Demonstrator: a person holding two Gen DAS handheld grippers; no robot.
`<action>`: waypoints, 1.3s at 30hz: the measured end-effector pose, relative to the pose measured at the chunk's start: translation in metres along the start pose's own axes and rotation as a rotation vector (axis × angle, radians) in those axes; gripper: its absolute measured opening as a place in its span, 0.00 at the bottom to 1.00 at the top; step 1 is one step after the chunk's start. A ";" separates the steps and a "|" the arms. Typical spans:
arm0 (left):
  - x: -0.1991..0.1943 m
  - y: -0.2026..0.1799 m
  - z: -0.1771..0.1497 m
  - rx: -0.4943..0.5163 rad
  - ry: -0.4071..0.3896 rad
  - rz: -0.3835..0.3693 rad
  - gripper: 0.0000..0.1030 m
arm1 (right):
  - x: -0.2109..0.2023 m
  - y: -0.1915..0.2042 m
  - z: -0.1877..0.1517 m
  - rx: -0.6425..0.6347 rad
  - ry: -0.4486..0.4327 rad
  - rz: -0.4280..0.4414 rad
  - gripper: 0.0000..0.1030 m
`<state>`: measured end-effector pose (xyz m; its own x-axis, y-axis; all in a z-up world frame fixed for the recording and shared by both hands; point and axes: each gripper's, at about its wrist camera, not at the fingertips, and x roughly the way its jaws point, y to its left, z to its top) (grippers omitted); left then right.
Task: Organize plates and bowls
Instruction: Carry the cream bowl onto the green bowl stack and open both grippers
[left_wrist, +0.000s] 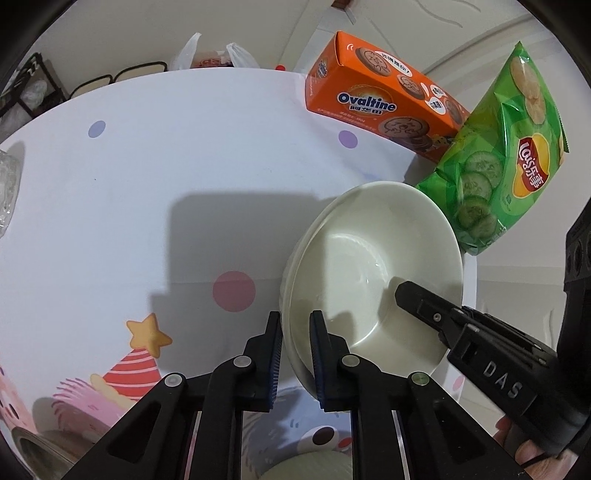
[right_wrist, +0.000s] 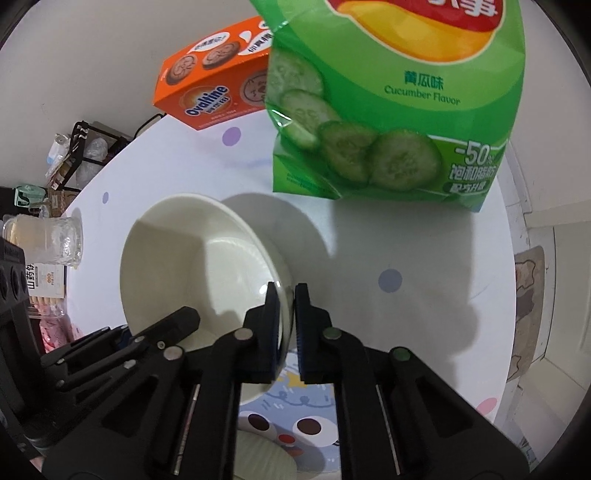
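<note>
Both claws, left (left_wrist: 295, 354) and right (right_wrist: 286, 325), pinch the bowl's (left_wrist: 373, 273) rim, chip bag (left_wrist: 495, 162) just beyond.

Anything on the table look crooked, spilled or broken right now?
Nothing is spilled or broken. The white bowl is tilted, gripped at opposite rims by the left gripper and right gripper.

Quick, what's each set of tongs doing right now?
Left tongs: closed on the near-left rim of the white bowl.
Right tongs: closed on the opposite rim of the same bowl.
</note>
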<state>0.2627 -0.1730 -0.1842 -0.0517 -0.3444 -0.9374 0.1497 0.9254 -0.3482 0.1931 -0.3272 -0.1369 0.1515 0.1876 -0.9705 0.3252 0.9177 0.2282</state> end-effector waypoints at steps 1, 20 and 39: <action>-0.001 0.001 -0.001 0.002 -0.005 0.005 0.13 | 0.000 0.002 -0.001 -0.012 -0.003 -0.010 0.09; -0.063 -0.019 -0.042 -0.012 -0.114 0.002 0.12 | -0.048 0.018 -0.031 -0.058 -0.066 0.012 0.09; -0.117 -0.029 -0.109 -0.033 -0.221 -0.001 0.12 | -0.104 0.037 -0.090 -0.163 -0.145 0.032 0.09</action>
<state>0.1569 -0.1421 -0.0653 0.1665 -0.3683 -0.9147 0.1170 0.9284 -0.3526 0.1051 -0.2808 -0.0345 0.2959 0.1757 -0.9389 0.1646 0.9588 0.2313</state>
